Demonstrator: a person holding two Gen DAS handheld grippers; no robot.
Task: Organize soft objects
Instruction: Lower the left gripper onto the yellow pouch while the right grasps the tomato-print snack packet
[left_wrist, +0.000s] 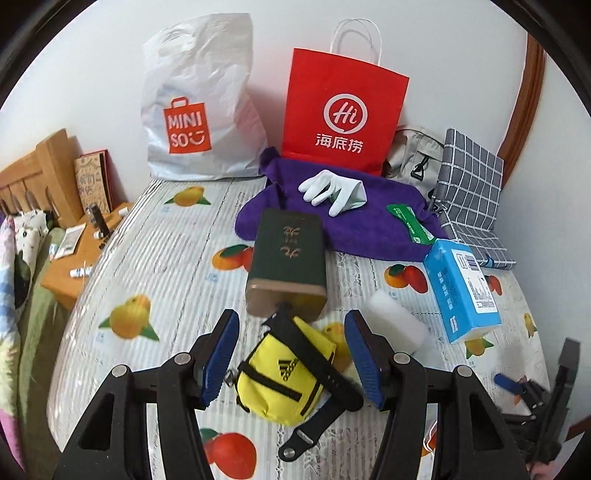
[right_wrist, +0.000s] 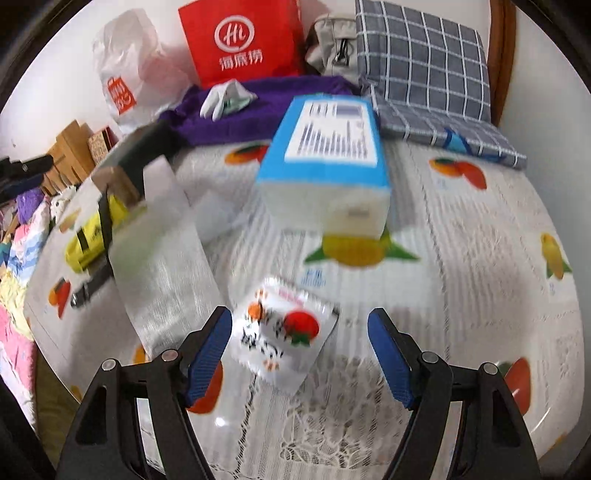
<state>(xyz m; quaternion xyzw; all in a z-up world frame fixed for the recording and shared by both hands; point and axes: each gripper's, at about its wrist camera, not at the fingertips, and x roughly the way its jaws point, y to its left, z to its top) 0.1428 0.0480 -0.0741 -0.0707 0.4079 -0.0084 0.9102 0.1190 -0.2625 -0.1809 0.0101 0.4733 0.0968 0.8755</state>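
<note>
My left gripper (left_wrist: 291, 321) is open, its jaws on either side of a yellow pouch (left_wrist: 284, 376) with black straps lying on the fruit-print table cover (left_wrist: 166, 258). A dark green box (left_wrist: 288, 258) lies just beyond it. A white sponge block (left_wrist: 399, 325) and a blue tissue pack (left_wrist: 461, 288) lie to the right. A white glove (left_wrist: 332, 190) rests on a purple towel (left_wrist: 351, 225). My right gripper (right_wrist: 299, 321) is open over a small printed sachet (right_wrist: 288, 332); the tissue pack (right_wrist: 328, 162) lies ahead of it.
A white Miniso bag (left_wrist: 199, 107) and a red paper bag (left_wrist: 343, 110) stand against the back wall. A grey checked cloth bag (left_wrist: 469, 192) and a beige pouch (left_wrist: 413, 155) sit at the back right. A green wipes pack (left_wrist: 410, 221) lies on the towel. A wooden bedside stand (left_wrist: 74, 251) is left.
</note>
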